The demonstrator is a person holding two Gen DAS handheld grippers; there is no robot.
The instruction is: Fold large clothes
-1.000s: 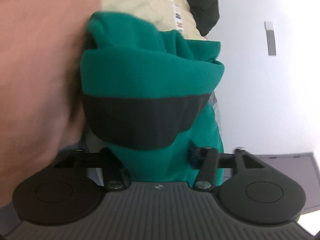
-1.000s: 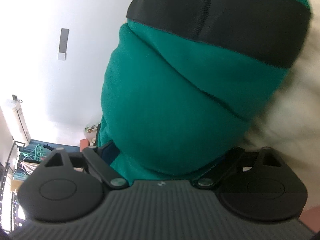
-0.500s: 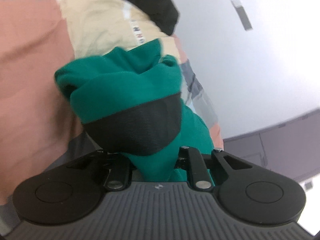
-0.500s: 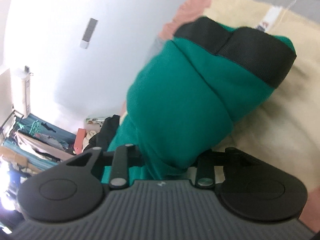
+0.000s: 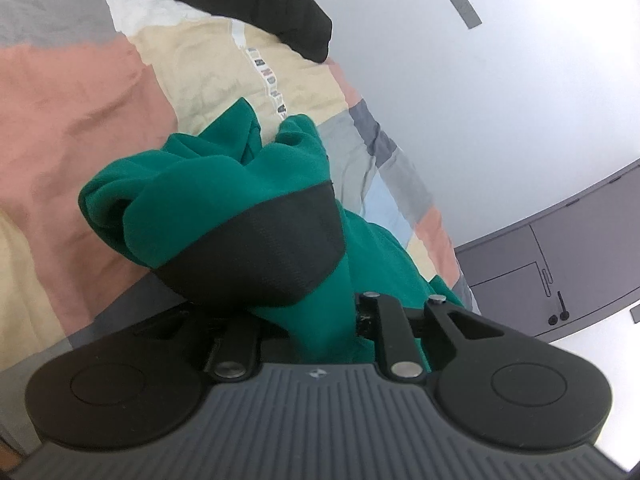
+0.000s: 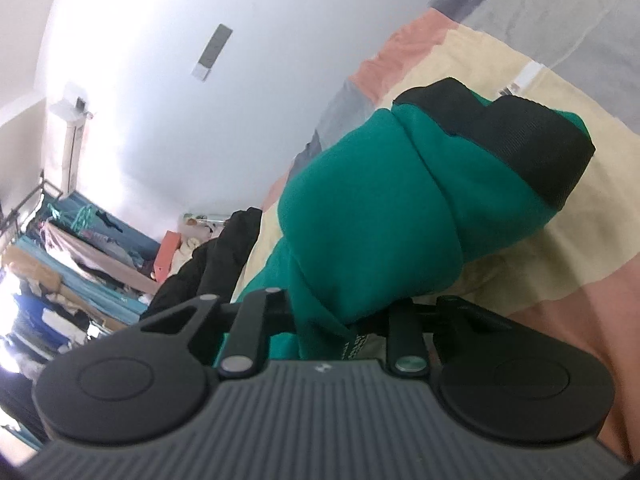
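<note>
Both grippers lifted, rolled, left gripper (image 5: 320, 320) and right gripper (image 6: 332, 320) just clamped on green garment (image 5: 224, 184)

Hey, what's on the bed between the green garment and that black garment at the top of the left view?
Only bare patchwork bedspread separates the green garment from the black garment, seen in the left wrist view.

Soft matt green fleece garment (image 5: 224, 196)
</note>
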